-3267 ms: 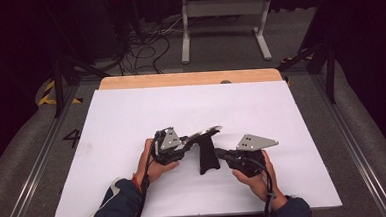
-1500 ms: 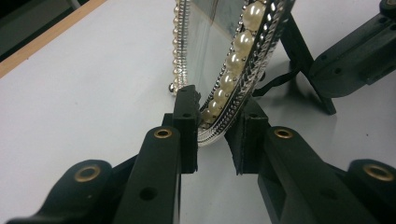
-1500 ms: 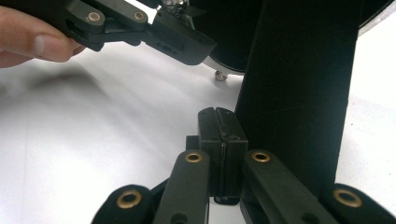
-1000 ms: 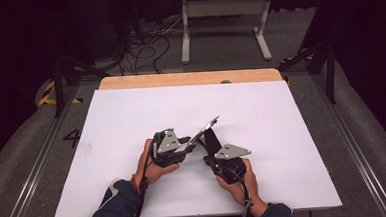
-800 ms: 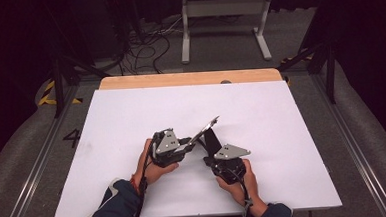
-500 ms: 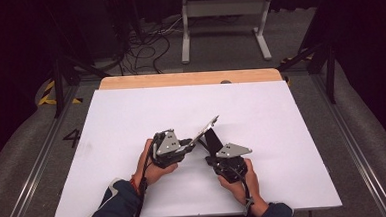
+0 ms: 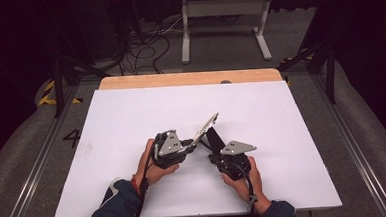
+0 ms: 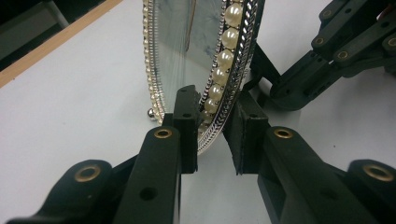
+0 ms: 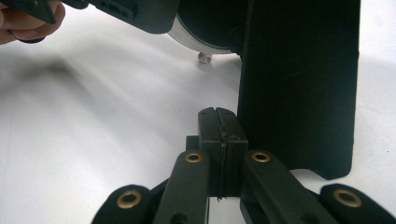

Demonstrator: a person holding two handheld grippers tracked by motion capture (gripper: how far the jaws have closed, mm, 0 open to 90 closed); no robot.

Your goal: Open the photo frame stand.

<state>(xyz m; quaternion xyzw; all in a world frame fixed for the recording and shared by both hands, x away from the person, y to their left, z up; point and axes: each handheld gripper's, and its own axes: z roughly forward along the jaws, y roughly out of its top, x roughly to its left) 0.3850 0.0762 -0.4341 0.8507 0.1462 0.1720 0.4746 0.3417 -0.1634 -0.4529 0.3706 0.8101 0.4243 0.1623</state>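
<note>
The pearl-edged mirror (image 8: 205, 56) stands tilted on the white worktop (image 7: 131, 116), its rim clamped in the left gripper (image 8: 212, 135), while the right gripper (image 9: 219, 140), jaws together, sits beside the black back stand (image 9: 299, 84), which seems swung out; letting go remains.

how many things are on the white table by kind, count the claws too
oval pearl-rimmed frame with its black back stand: 1
hand-held claws, left claw and right claw: 2
total: 3
</note>
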